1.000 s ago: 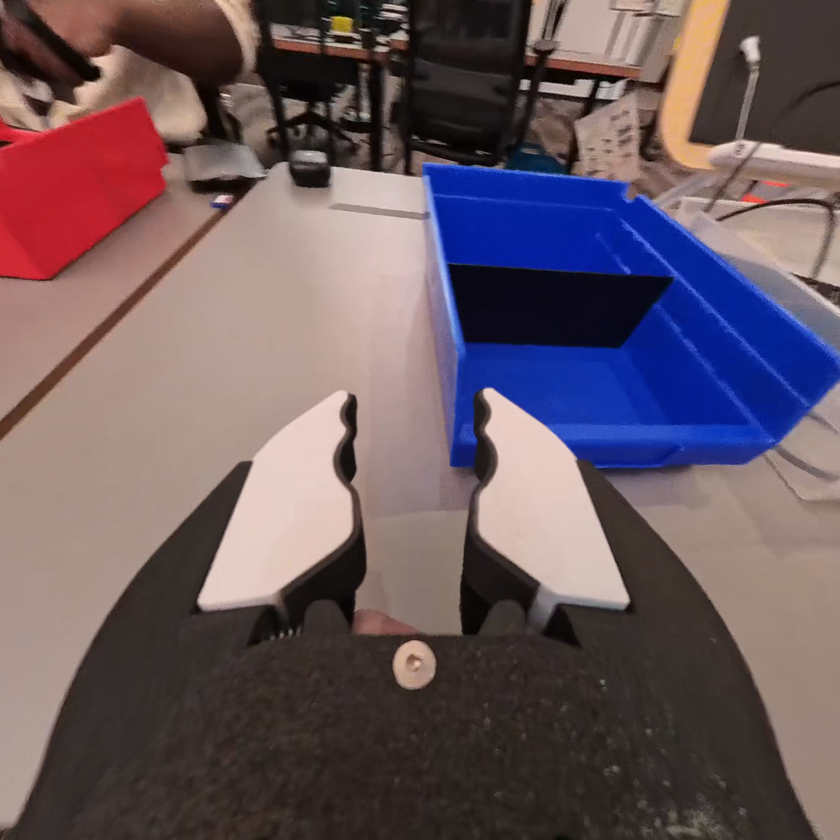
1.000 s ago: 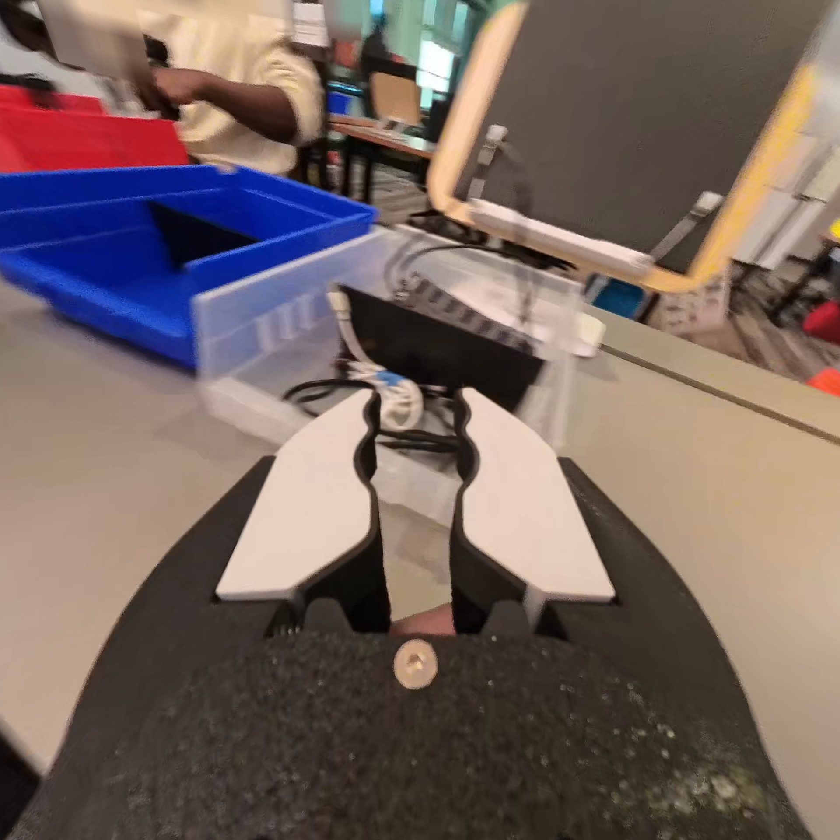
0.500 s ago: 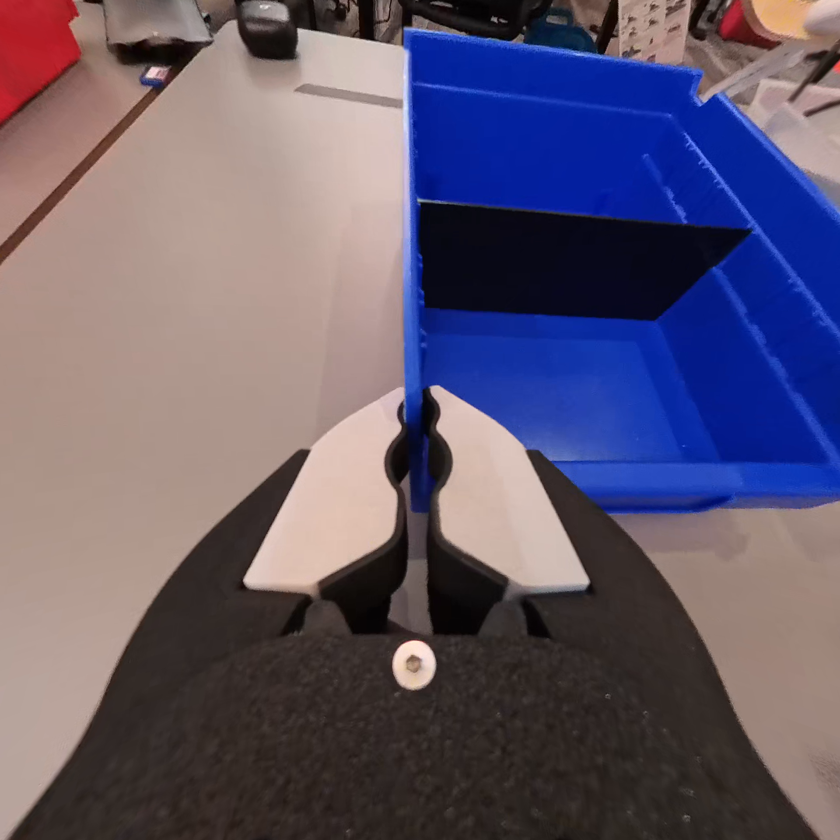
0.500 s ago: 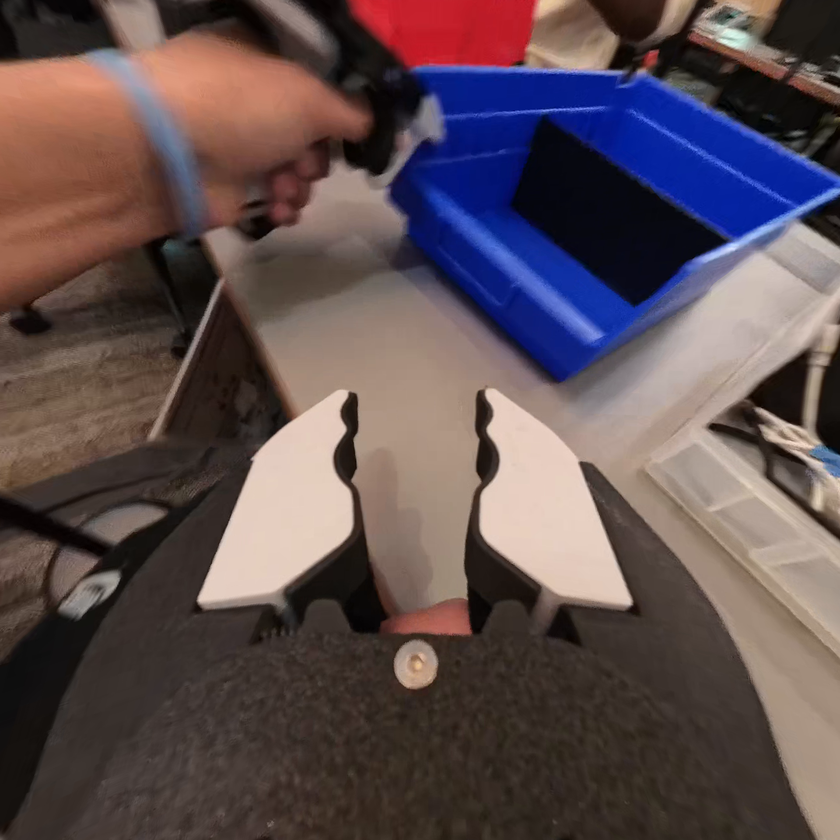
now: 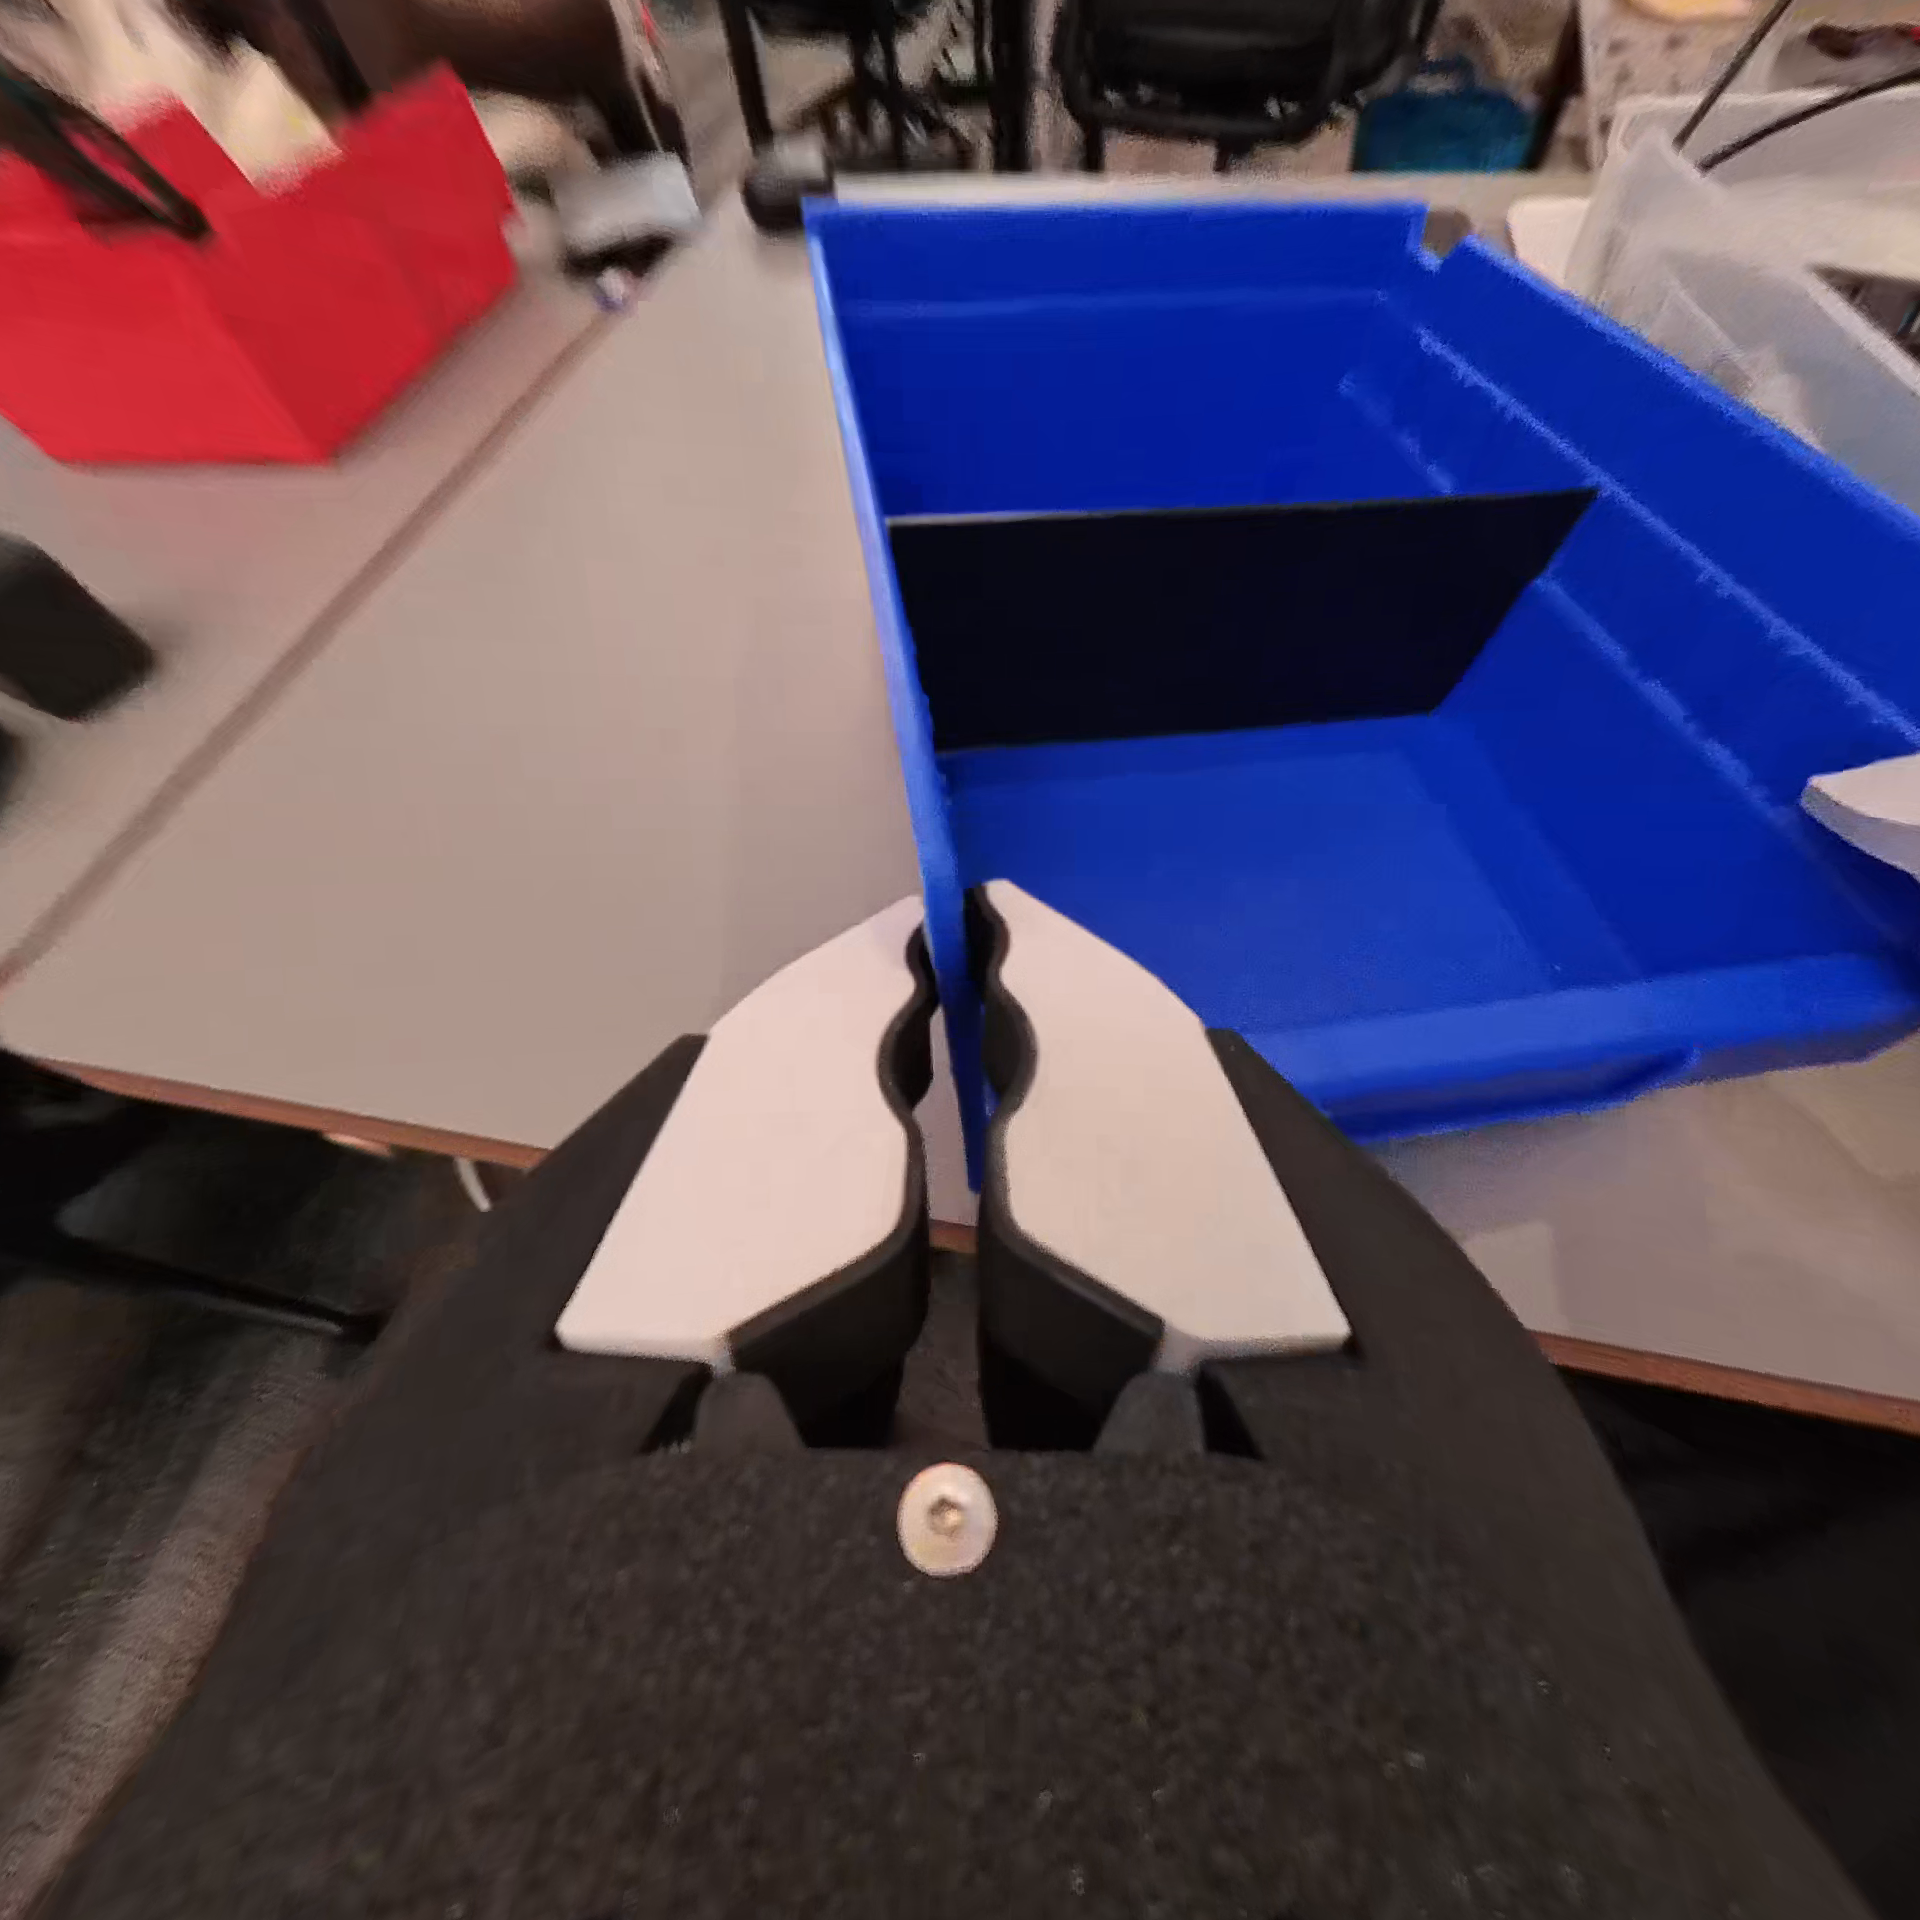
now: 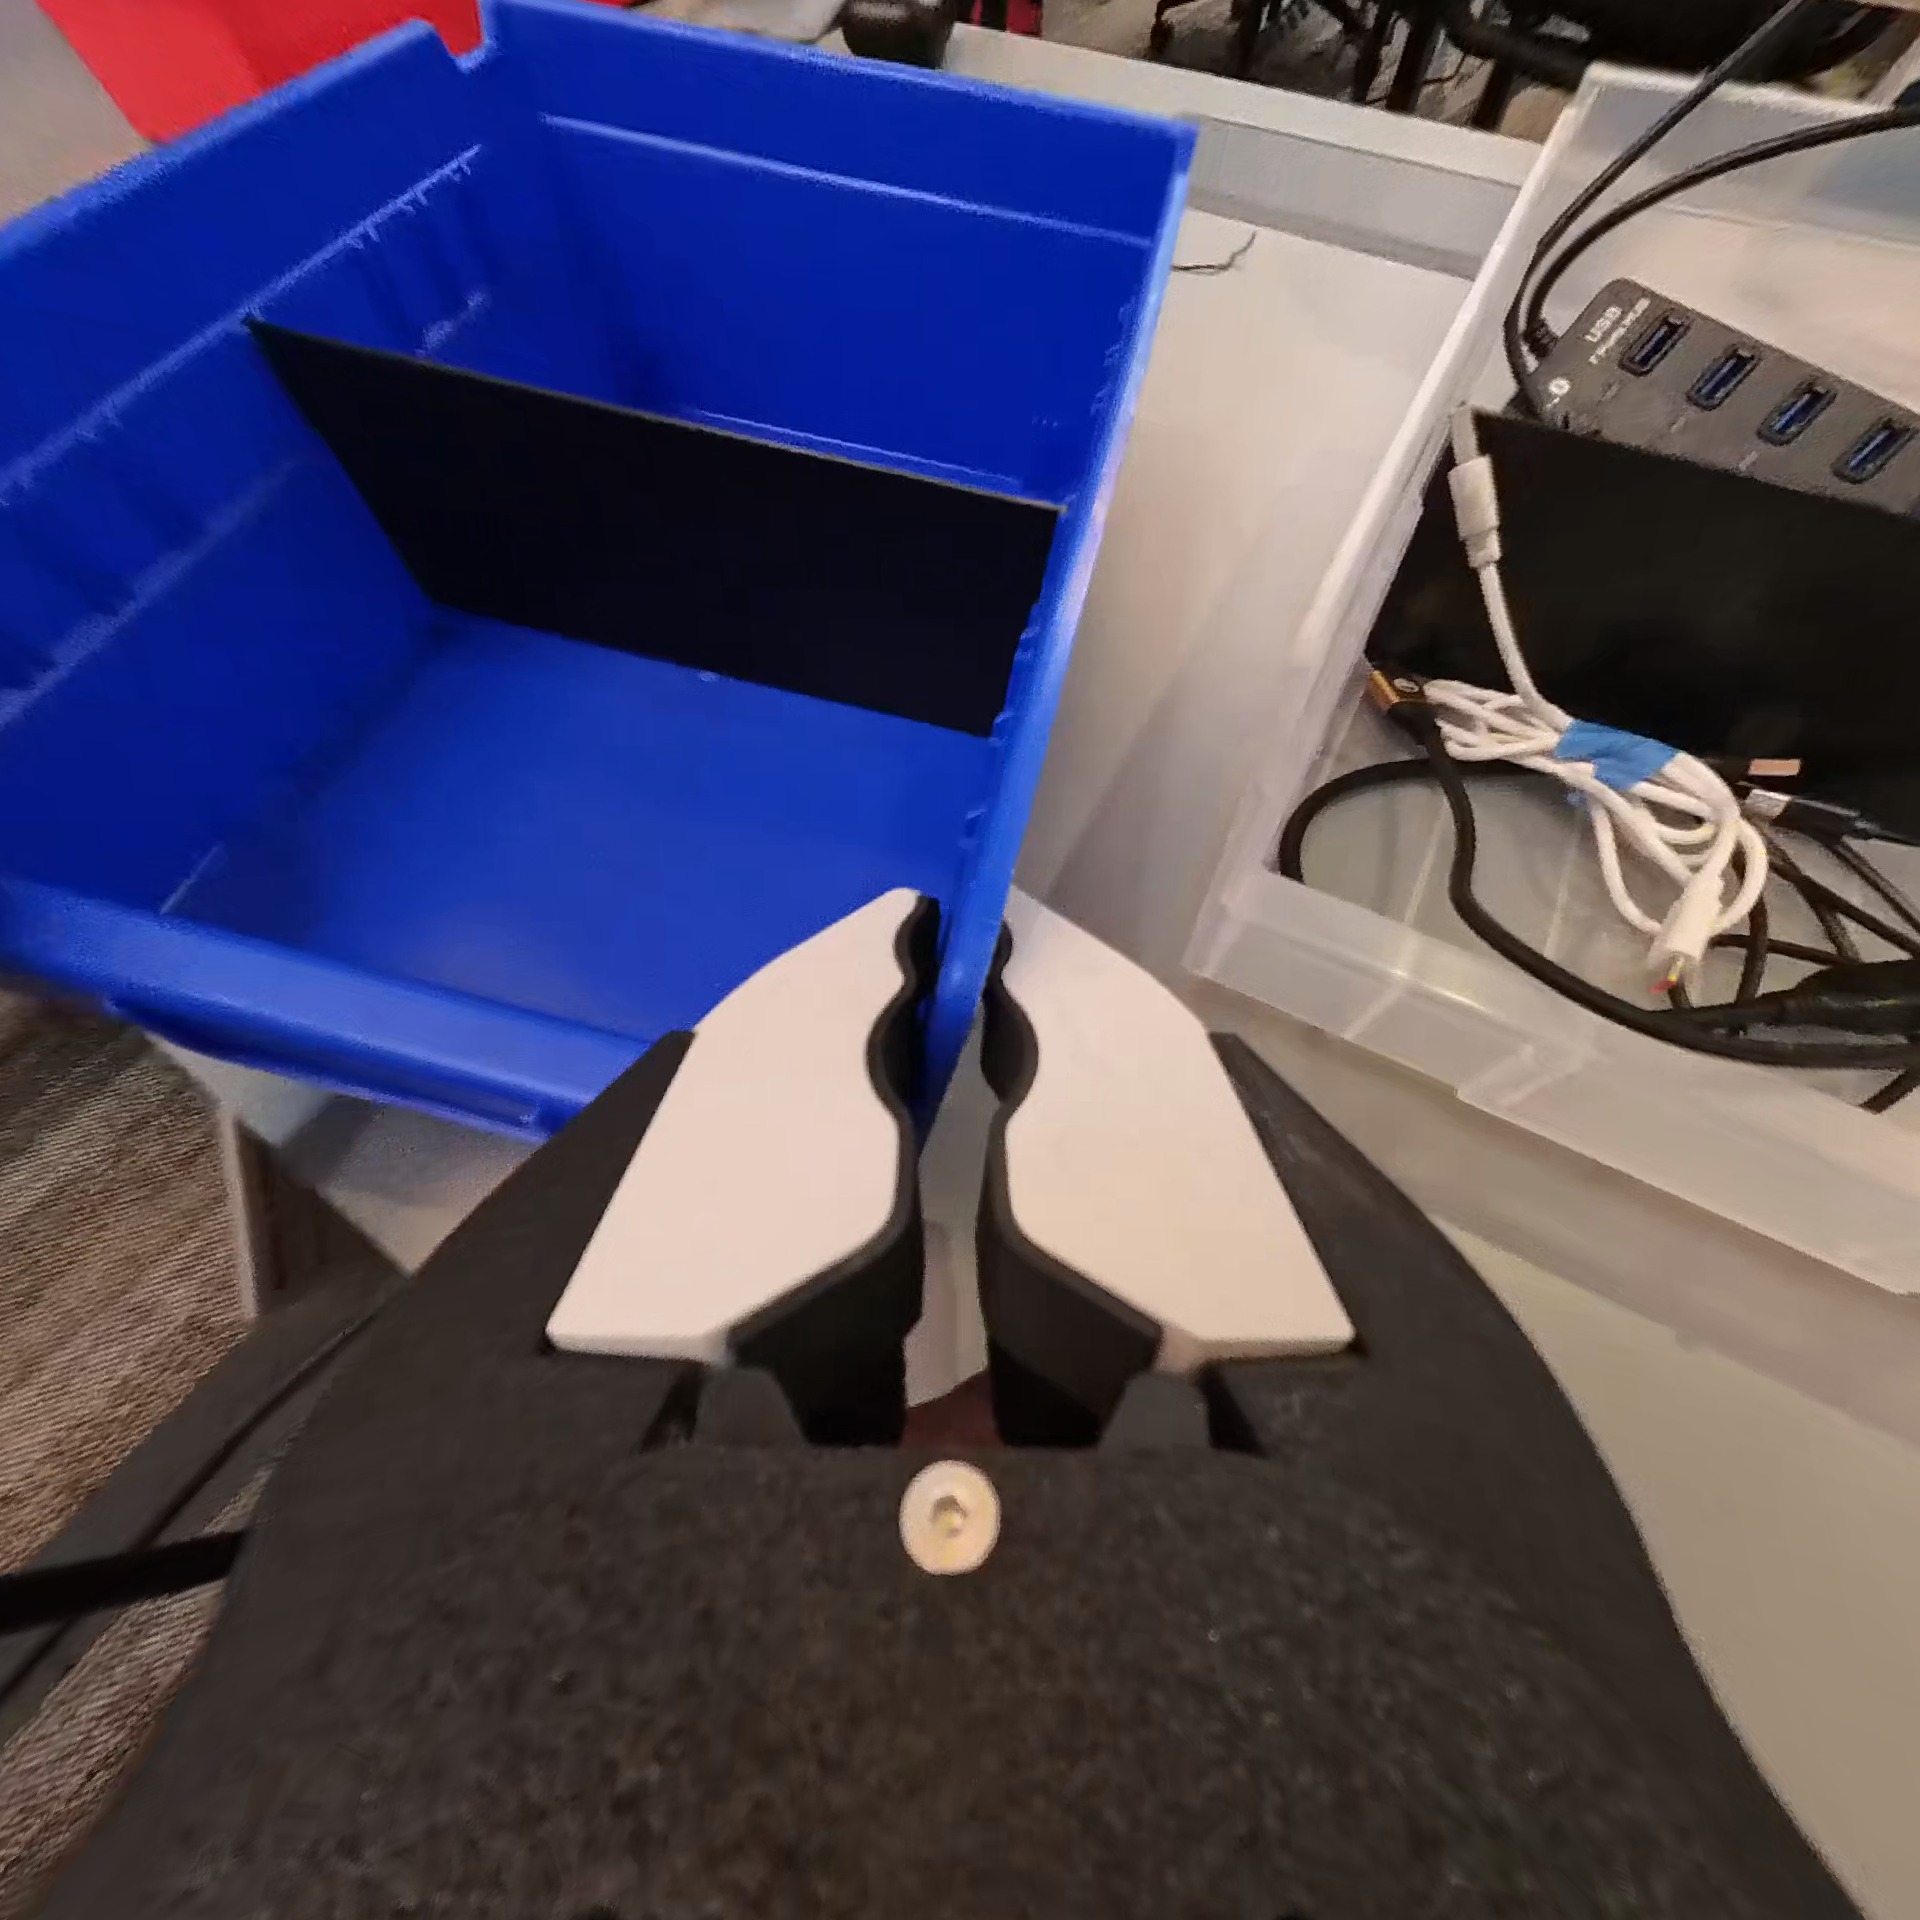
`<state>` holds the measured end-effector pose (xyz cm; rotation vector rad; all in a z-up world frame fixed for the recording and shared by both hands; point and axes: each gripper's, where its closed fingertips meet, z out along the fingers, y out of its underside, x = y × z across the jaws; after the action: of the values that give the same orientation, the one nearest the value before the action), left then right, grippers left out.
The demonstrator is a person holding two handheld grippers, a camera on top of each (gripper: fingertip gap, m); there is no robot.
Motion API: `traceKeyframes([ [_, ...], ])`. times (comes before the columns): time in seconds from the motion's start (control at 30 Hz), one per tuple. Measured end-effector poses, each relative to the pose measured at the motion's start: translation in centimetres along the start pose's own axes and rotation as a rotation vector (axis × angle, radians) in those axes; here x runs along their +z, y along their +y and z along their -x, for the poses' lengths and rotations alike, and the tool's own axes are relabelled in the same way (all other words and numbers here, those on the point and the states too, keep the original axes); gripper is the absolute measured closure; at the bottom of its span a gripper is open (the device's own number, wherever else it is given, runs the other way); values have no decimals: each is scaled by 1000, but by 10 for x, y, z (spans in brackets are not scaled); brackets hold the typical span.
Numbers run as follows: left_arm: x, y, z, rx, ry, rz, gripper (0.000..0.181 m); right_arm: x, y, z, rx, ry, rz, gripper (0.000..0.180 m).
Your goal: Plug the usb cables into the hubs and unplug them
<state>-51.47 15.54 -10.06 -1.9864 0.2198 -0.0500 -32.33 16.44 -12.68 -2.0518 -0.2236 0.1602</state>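
In the clear tub (image 6: 1340, 966) at the right side of the table (image 5: 540, 748) sits the black hub (image 6: 1766, 405), propped behind a dark panel with its row of blue ports facing up and toward the table's near edge; its long axis runs off to the right and away. In front of it lies a white usb cable (image 6: 1652, 821), coiled and bound with blue tape, one plug resting on the tub's left wall, among loose black cables (image 6: 1455, 831). Nothing is plugged into the visible ports.

The step in hand looks preparatory: both tools are on the blue bin (image 5: 1351, 894), not the cables. The left gripper (image 5: 956, 914) is pinched narrow on the bin's left wall near its front corner; the right gripper (image 6: 956, 925) is pinched narrow on the right wall near the other front corner. The bin, empty and split by a black divider (image 5: 1226, 613), stands at the table's near edge just left of the tub. A red bin (image 5: 239, 312) sits far left.

Next, I judge, the bin must be placed, both grips released, then the hub and a cable plug fetched.
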Motion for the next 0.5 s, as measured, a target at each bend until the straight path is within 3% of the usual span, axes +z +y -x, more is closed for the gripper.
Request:
traceKeyframes([
  [0.1,-29,-35,-8,54,-52,-141,178,-25,-21,-3,26,-26,-55,174],
  [0.23,-59,-97,-45,62,-5,-329,177,-83,-89,-37,-58,66,-284,174],
  [0.37,-63,-152,-131,95,144,-372,176,-152,-143,-119,-31,225,-444,177],
  [0.5,-55,-196,-249,165,267,-395,176,-201,-142,-231,57,393,-454,177],
])
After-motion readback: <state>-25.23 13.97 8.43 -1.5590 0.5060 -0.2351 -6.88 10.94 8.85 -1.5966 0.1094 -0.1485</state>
